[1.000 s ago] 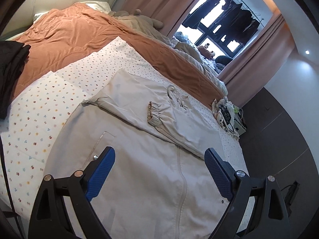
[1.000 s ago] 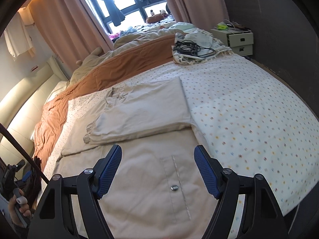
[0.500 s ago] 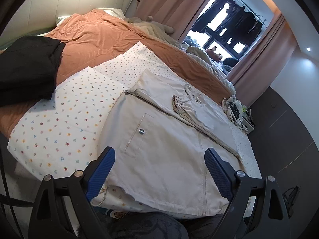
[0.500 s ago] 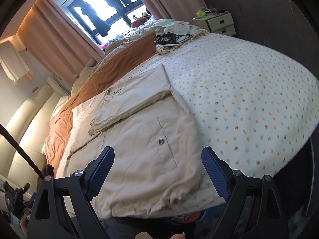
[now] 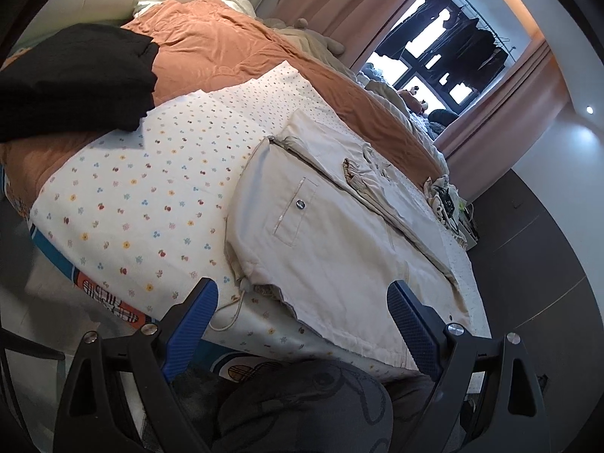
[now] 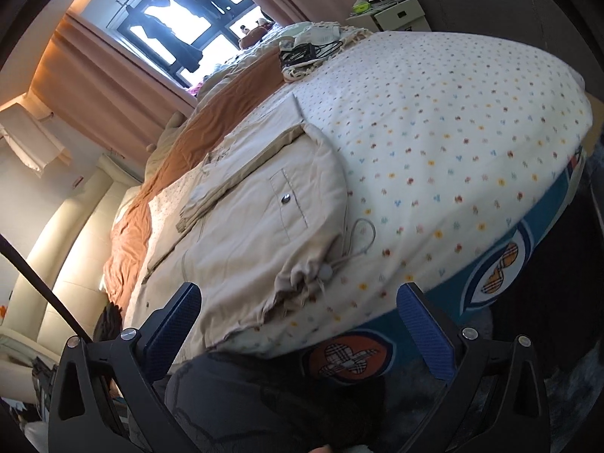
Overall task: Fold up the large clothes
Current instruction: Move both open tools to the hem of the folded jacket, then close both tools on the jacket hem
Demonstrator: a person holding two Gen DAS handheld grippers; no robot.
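Beige cotton jacket [image 5: 339, 249] lies flat on dotted sheet [image 5: 151, 196]; left tool [image 5: 302, 324] and right tool [image 6: 298, 324] spread, empty

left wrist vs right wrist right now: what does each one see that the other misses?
Only left wrist: a black garment piled on the orange blanket, and the left gripper, open and empty.
Only right wrist: the white drawer unit past the bed's far corner, the padded headboard, and the right gripper, open and empty, its jaws just widened.
Both: the beige jacket with sleeves folded in, its hem at the near edge of the bed, the dotted sheet, the window.
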